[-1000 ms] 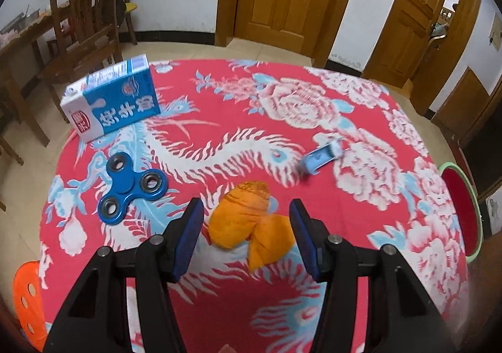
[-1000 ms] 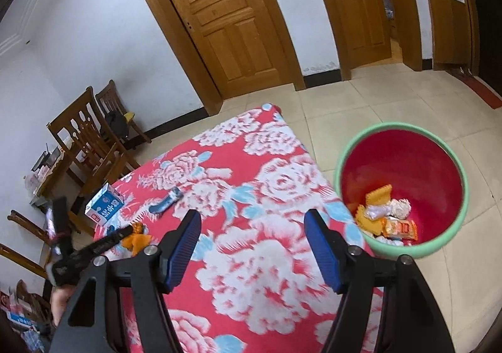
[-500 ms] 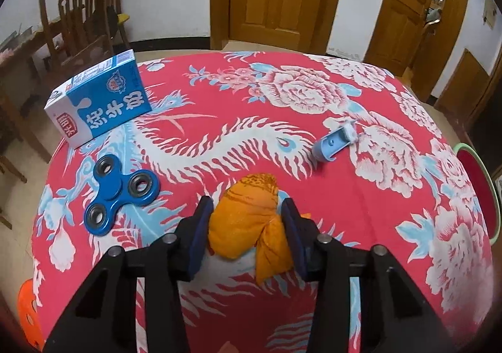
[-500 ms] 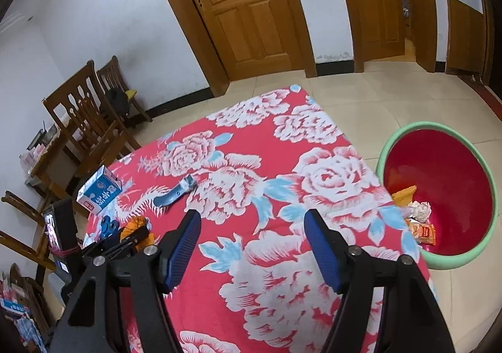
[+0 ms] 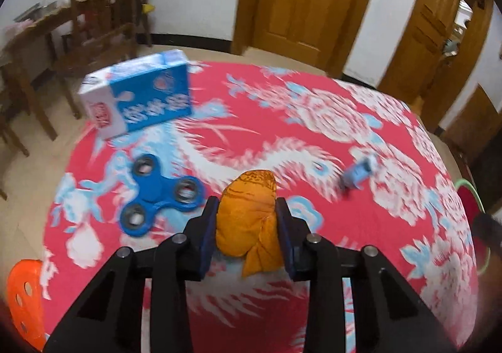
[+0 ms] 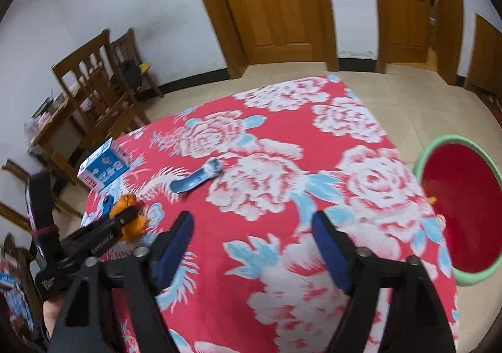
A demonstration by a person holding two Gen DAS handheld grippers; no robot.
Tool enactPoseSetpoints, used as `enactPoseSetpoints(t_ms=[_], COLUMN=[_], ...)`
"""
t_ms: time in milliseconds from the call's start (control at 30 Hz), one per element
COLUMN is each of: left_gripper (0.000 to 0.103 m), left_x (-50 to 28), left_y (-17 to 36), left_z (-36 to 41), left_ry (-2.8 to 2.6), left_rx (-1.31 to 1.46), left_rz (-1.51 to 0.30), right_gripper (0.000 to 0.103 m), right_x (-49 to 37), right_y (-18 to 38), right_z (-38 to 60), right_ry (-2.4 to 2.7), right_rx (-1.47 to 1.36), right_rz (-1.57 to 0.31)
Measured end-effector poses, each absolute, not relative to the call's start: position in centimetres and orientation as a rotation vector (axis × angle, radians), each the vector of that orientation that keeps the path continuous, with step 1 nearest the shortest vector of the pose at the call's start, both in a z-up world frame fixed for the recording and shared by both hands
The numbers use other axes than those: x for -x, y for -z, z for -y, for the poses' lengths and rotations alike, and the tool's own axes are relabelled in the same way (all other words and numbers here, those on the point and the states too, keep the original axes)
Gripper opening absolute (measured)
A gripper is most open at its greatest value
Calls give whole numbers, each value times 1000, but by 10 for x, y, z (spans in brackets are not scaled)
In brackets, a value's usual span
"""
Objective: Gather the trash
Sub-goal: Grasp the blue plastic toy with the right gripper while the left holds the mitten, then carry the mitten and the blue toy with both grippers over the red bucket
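The left gripper [image 5: 246, 235] has narrowed from a wide straddle, and its jaws are closing with both blue pads against the sides of the crumpled orange peel-like scrap [image 5: 248, 221], which still lies on the red floral tablecloth [image 5: 313, 120], just right of the blue three-armed fidget spinner [image 5: 158, 196]. The grab looks almost made, so lifting should follow.

The right gripper [image 6: 252, 240] has swung away from the green-rimmed red waste bin [image 6: 461, 208] toward the table, its jaws opening with nothing between them. Beyond it, well right of the spinner, lies a small blue wrapper [image 6: 196, 180]; left of the spinner stands a blue-and-white milk carton [image 5: 138, 95].
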State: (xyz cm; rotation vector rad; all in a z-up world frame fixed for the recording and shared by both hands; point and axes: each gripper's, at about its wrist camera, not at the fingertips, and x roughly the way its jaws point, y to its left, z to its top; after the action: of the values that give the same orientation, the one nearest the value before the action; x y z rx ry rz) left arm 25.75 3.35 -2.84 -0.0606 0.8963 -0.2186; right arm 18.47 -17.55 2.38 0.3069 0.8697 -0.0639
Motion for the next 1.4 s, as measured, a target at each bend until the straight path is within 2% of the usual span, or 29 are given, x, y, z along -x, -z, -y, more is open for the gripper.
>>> enactPoseSetpoints(t_ms=[67,133,200,433,967,1033,1100,1133,1200,1267,1300,1400], left_gripper=[36,36,36,36,36,36,36,36,36,36,36,36], left_x=[-258,-258,-257,-257,-255,-255,-255,-255,-254,-254,-254,-254], left_y=[27,26,26,26,28,29,29,29,28,28,28,28], left_z=[-40,-44,-47,-50,-66,-67,-68,-68,-70,-70,-69,-67], left_ry=[189,163,147,142,158,156,150,147,143,138,136,128], left_rx=[57,53,50,50,139,144,147,147,147,141,138,127], left_rz=[-879,-859,-843,-831,-841,-839,-837,-837,-834,-827,-824,-818], right_gripper=[85,90,103,103,103,97,74,68,47,39,30,22], right_x=[-193,-202,-211,-248,-293,-294,-294,-293,-291,-288,-288,-284], right_y=[-21,-19,-16,6,41,40,40,39,38,37,37,37], right_z=[167,158,148,123,113,109,103,101,99,99,99,100], right_ry=[41,28,0,-52,-54,-36,-8,2,-7,-40,-50,-83], right_rx=[-294,-279,-258,-170,-167,-132,-76,-53,-42,-57,-63,-84], right_rz=[-868,-858,-841,-868,-949,-939,-930,-920,-912,-909,-909,-913])
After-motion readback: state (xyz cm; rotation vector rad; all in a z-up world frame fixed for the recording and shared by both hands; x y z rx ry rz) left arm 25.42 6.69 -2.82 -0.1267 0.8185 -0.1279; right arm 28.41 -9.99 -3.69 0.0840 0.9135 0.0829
